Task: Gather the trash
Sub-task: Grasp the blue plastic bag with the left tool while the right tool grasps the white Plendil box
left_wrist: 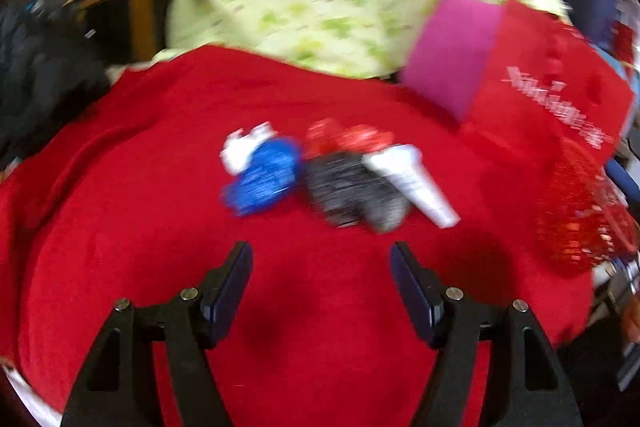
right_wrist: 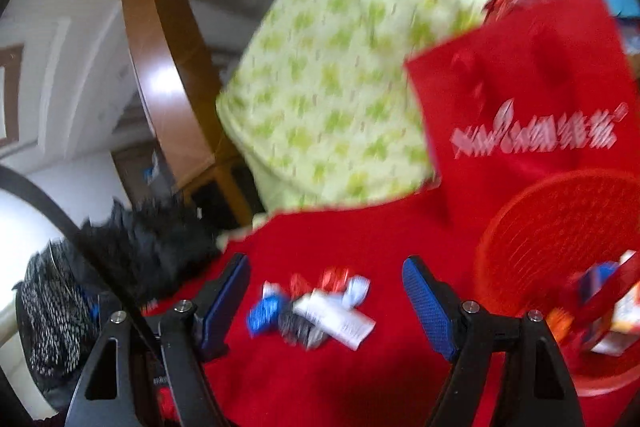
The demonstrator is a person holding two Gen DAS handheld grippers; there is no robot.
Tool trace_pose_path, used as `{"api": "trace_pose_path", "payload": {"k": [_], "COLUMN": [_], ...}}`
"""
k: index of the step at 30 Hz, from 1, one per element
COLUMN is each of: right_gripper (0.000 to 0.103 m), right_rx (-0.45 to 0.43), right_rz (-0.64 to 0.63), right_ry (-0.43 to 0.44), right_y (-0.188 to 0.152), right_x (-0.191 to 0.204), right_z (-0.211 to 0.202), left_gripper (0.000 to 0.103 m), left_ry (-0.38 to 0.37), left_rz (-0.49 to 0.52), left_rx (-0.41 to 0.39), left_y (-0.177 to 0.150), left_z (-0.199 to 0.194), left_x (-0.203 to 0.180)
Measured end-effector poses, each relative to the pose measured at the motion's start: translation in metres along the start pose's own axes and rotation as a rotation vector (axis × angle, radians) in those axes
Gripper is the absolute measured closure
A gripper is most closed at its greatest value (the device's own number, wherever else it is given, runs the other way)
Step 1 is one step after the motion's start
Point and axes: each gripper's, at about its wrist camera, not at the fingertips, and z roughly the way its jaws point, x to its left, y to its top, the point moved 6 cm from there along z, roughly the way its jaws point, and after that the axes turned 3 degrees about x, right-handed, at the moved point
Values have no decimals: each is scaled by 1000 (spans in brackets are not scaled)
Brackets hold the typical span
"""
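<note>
- Left gripper [left_wrist: 321, 259], nearest the left wrist lens: its jaws stand wide apart with nothing between them, only bare red cloth [left_wrist: 160, 187] over the table; it hangs above the cloth, touching none of the litter.
- Trash heap in the left wrist view, read left to right: a white scrap [left_wrist: 244, 147] at about eleven o'clock from the jaws; a blue wrapper [left_wrist: 266, 183] touching it; a red foil wrapper [left_wrist: 348, 139] at twelve; a black-and-grey wrapper [left_wrist: 352, 195] just below that, closest to the jaws; a white tube-like packet [left_wrist: 416, 183] at one o'clock, its long axis running from upper left down to lower right.
- Further round, at two to three o'clock: a red bag [left_wrist: 552, 99] with white lettering and a red mesh basket [left_wrist: 580, 227], well apart from the heap.
- Right gripper [right_wrist: 326, 287]: jaws likewise spread and empty; the same heap sits at twelve o'clock, framed between the two fingers, the white packet [right_wrist: 340, 319] lying crosswise to them; the basket [right_wrist: 560, 227] is at three o'clock, already holding some packets.
- Judgement: both views are blurred; the heap looks closer to the left jaws, so the black-and-grey wrapper seems their likeliest pick, though the right hand is nearer the basket.
</note>
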Motion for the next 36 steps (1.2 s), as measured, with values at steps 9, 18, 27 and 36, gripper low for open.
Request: {"api": "trace_pose_path", "payload": {"k": [9, 18, 27, 36], "right_gripper": [22, 22, 24, 56], "right_rx": [270, 482, 597, 613], "right_rz": [-47, -273, -438, -431], "right_ry": [-34, 9, 20, 18], "right_y": [-34, -45, -74, -78], "right_x": [1, -1, -6, -2], "right_z": [86, 173, 232, 233], "left_gripper": [31, 31, 32, 62], "left_ry": [28, -48, -197, -227], "left_rz": [-45, 37, 16, -42], "left_rx": [53, 95, 161, 195], "left_y": [-1, 58, 64, 55], "left_z": [41, 92, 149, 146], "left_x": [41, 45, 38, 47]}}
